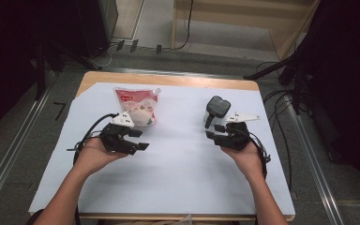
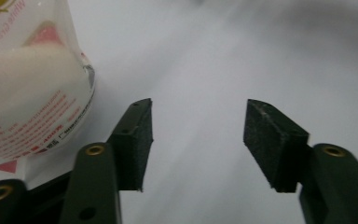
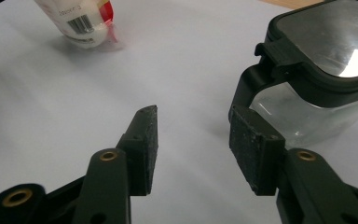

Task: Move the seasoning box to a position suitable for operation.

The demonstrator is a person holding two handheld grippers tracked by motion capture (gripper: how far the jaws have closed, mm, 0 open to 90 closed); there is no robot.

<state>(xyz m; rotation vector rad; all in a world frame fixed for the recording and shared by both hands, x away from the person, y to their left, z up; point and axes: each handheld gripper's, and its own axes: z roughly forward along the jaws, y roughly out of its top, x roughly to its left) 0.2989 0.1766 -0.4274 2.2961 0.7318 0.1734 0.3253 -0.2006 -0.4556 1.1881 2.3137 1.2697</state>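
Table point(image 1: 178, 159): white sheet.
Pouch point(image 1: 137, 107): holds white grains.
Jar point(image 1: 215, 110): clear, black lid, contents unclear.
Left gripper point(image 1: 138, 139): jaws apart, empty.
Right gripper point(image 1: 214, 131): jaws apart, empty.

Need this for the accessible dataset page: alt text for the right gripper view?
Open tongs hover over a white sheet, nothing between them. A clear jar with a black lid stands just past the jaw at the right of the picture; a pouch lies farther off, top left.

Wooden table point(image 1: 168, 78), top covered by a white sheet point(image 1: 178, 164). On the sheet: red-and-white spouted refill pouch point(image 1: 137, 105), lying flat; clear container with black lid point(image 1: 216, 110), well apart.
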